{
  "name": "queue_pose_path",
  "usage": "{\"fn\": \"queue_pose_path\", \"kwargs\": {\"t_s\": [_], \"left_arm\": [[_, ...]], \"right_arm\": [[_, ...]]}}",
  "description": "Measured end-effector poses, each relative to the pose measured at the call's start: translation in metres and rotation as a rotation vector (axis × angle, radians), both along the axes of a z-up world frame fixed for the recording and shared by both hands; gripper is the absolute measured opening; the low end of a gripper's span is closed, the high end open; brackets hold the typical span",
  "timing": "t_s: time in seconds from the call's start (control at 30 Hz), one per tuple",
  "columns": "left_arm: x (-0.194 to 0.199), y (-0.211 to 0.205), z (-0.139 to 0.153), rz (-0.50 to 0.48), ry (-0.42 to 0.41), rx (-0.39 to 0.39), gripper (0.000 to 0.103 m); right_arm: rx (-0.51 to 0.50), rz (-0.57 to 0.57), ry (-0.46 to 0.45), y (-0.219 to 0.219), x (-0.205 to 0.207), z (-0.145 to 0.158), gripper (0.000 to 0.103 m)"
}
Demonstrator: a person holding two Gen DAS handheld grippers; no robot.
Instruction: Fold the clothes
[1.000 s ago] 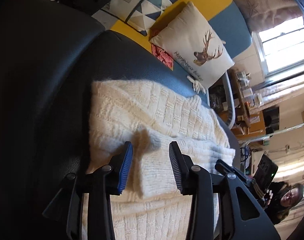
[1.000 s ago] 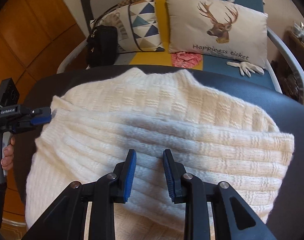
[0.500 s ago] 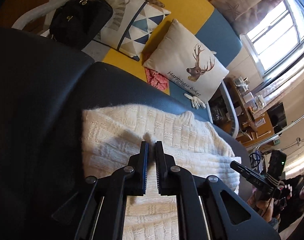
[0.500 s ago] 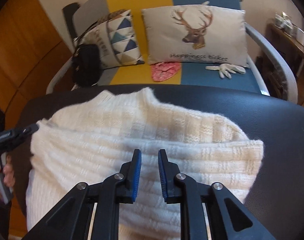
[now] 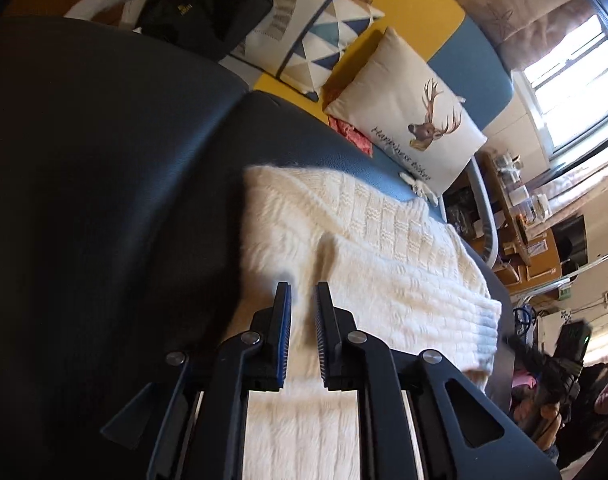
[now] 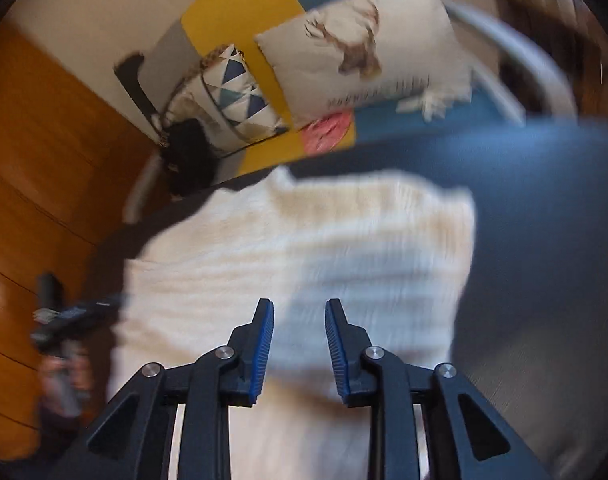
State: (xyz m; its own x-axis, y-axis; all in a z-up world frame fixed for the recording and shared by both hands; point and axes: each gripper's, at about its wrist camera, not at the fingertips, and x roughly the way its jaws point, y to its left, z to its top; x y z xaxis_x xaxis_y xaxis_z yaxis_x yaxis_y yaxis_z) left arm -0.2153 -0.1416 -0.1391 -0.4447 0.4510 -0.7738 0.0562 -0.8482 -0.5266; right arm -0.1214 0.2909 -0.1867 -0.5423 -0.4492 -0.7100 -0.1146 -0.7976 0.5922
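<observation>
A cream knit sweater (image 5: 364,248) lies partly folded on a dark padded surface (image 5: 104,160), with one folded layer across its body. My left gripper (image 5: 303,286) hovers over the sweater's left edge. Its jaws stand a narrow gap apart and are opening, with nothing between them. The right wrist view is blurred by motion. There the sweater (image 6: 304,240) fills the middle, and my right gripper (image 6: 299,302) hangs over its near part. Its jaws are opening too, with no cloth pinched between the blue pads.
Behind the surface is a yellow and blue sofa with a deer cushion (image 5: 408,120), a triangle-pattern cushion (image 5: 316,32), a black bag (image 5: 204,4), a pink item (image 5: 350,134) and a white glove (image 5: 420,190). A cluttered desk and a window are at the far right.
The left jaws went from wide to nearly shut, then parted a little as the gripper moved over the sweater's left edge. The right gripper swept sideways and rolled; its jaws narrowed, then widened.
</observation>
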Motion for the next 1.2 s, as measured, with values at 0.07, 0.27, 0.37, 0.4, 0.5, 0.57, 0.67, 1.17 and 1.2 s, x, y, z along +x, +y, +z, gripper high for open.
{"fn": "queue_pose_path", "kwargs": {"t_s": [0.07, 0.27, 0.37, 0.4, 0.5, 0.57, 0.67, 1.17, 1.2], "left_arm": [[0.012, -0.002, 0.000, 0.004, -0.002, 0.023, 0.017], [0.039, 0.014, -0.001, -0.032, -0.023, 0.052, 0.018], [0.044, 0.028, 0.001, -0.064, -0.026, 0.047, 0.018], [0.045, 0.032, 0.001, -0.073, -0.029, 0.049, 0.018], [0.048, 0.042, 0.006, -0.103, -0.023, 0.043, 0.018], [0.049, 0.048, 0.010, -0.127, -0.011, 0.040, 0.018], [0.050, 0.052, 0.015, -0.141, 0.020, 0.028, 0.018], [0.020, 0.077, 0.018, -0.178, 0.060, 0.005, 0.023], [0.018, 0.078, 0.017, -0.179, 0.058, 0.005, 0.023]], "right_arm": [[-0.167, -0.034, -0.017, 0.009, 0.024, -0.016, 0.027], [-0.408, -0.245, -0.068, 0.012, 0.058, -0.071, 0.029], [-0.432, -0.383, -0.015, 0.018, 0.061, -0.076, 0.029], [-0.420, -0.400, 0.003, 0.019, 0.059, -0.076, 0.027], [-0.359, -0.429, 0.059, 0.023, 0.057, -0.064, 0.012], [-0.212, -0.359, 0.044, 0.013, 0.050, -0.049, 0.007], [0.063, -0.276, 0.010, -0.001, 0.049, -0.035, 0.007], [0.162, -0.241, 0.041, 0.005, 0.071, -0.004, 0.024], [0.178, -0.232, 0.037, 0.002, 0.062, -0.004, 0.024]]}}
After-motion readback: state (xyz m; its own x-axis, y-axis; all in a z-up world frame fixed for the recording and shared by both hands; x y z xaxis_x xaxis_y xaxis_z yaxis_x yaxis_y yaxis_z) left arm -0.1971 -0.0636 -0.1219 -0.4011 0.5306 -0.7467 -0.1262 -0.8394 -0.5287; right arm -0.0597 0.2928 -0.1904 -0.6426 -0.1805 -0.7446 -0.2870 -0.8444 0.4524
